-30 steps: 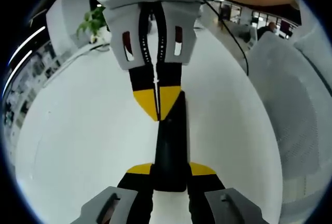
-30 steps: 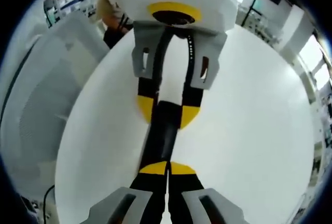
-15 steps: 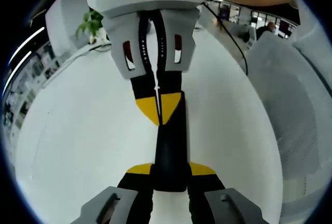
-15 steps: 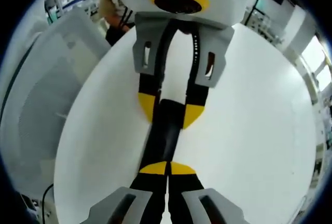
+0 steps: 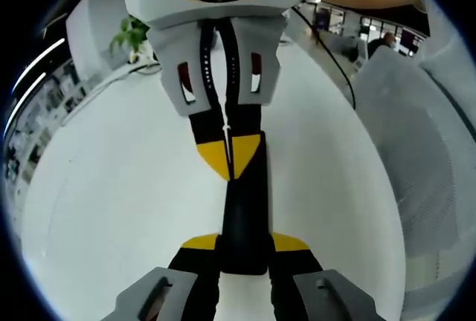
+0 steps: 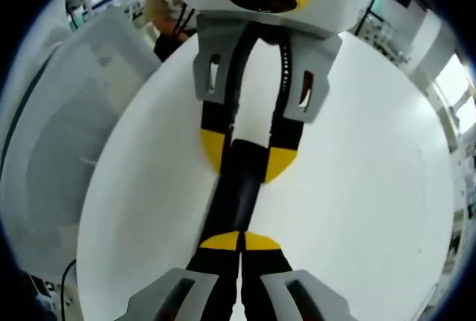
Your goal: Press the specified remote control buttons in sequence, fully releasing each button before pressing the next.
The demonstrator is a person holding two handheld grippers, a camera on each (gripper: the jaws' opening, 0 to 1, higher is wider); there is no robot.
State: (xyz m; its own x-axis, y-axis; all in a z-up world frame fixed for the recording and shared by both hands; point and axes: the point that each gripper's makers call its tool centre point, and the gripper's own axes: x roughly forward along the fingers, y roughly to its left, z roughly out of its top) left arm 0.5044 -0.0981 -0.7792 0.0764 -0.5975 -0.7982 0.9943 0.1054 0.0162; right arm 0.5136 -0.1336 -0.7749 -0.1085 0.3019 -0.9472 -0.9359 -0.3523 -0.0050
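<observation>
A round white table [image 5: 111,209] spreads under my tools, smooth and matte, with an office beyond it: a leafy green plant [image 5: 134,33] at the far edge and a grey mesh chair back [image 5: 424,165] alongside.

In the left gripper view, my left gripper [image 5: 244,244] has its yellow-tipped jaws clamped on the near end of the remote control [image 5: 245,209], a long, narrow black slab with a dull plastic face that runs away from me over the table. At its far end my right gripper [image 5: 229,159] comes in nose-first, its two yellow tips pinched together into one wedge, and that wedge rests on, or just over, the remote's top; I cannot tell which. The buttons themselves are too dark to make out.

In the right gripper view, the same remote control [image 6: 239,195] runs from my right gripper [image 6: 239,241], whose tips are pressed together with nothing between them, up to the left gripper [image 6: 248,159], which pinches the slab between its yellow pads. The white table [image 6: 372,187] curves away behind, and the mesh chair [image 6: 52,150] sits to one side.

My worry is aim: the wedge is broad, so I judge it could catch a neighbouring button, or slide along the slick plastic if I push at an angle. A half-lift would also spoil the clean release the sequence demands.
</observation>
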